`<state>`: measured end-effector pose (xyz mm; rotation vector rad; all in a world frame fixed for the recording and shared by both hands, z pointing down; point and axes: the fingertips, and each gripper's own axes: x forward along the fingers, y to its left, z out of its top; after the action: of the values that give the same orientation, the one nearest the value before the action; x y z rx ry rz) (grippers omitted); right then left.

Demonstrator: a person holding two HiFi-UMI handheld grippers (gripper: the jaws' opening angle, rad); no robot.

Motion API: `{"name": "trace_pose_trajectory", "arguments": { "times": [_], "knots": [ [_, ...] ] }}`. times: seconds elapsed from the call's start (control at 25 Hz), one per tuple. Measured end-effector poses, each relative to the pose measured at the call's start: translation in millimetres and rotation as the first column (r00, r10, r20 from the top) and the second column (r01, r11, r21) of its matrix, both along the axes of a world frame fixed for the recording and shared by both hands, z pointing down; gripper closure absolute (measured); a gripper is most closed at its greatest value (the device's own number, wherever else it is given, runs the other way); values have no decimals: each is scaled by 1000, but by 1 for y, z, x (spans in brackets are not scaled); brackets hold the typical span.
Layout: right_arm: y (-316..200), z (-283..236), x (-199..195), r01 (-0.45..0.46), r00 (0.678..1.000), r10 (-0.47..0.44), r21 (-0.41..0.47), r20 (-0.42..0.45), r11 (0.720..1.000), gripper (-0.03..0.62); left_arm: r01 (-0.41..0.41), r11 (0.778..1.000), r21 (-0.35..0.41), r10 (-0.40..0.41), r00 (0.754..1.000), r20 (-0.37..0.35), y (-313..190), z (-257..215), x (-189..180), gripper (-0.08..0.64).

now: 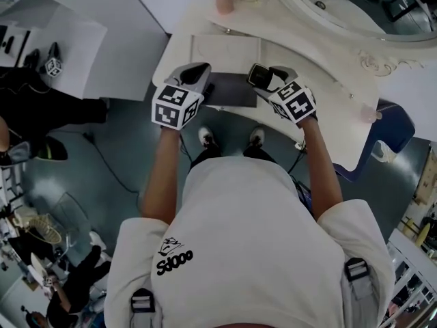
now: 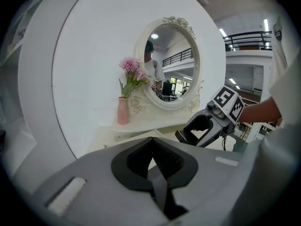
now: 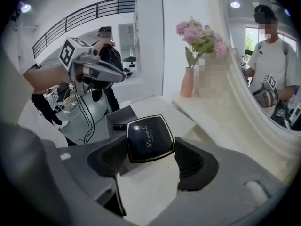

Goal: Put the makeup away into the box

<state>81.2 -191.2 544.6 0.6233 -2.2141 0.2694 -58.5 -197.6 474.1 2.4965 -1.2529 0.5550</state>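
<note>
Right tongs (image 3: 151,146) gripping compact (image 3: 149,135), white vanity (image 3: 211,126)

Vase (image 1: 224,0) top centre on the dressing table (image 1: 328,98), mirror (image 1: 355,12) upper right — box (image 1: 231,91) mid-frame between left gripper (image 1: 198,70) and right gripper (image 1: 263,76), compact (image 1: 258,76) between the right one's jaws.
</note>
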Motion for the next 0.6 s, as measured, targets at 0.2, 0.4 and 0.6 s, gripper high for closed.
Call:
{"name": "trace_pose_trajectory", "arguments": {
  "times": [0.2, 0.4, 0.6],
  "knots": [
    [22, 29, -50, 83, 995, -88, -84, -56, 993, 273, 48, 999, -25, -48, 999, -12, 10, 10, -35, 541],
    [39, 71, -82, 130, 971, -163, -185, -176, 974, 273, 79, 996, -51, -79, 997, -18, 23, 20, -75, 541],
    [40, 103, -102, 165, 922, -233, -232, -308, 959, 273, 74, 994, -76, -76, 997, -20, 31, 30, -102, 541]
  ]
}}
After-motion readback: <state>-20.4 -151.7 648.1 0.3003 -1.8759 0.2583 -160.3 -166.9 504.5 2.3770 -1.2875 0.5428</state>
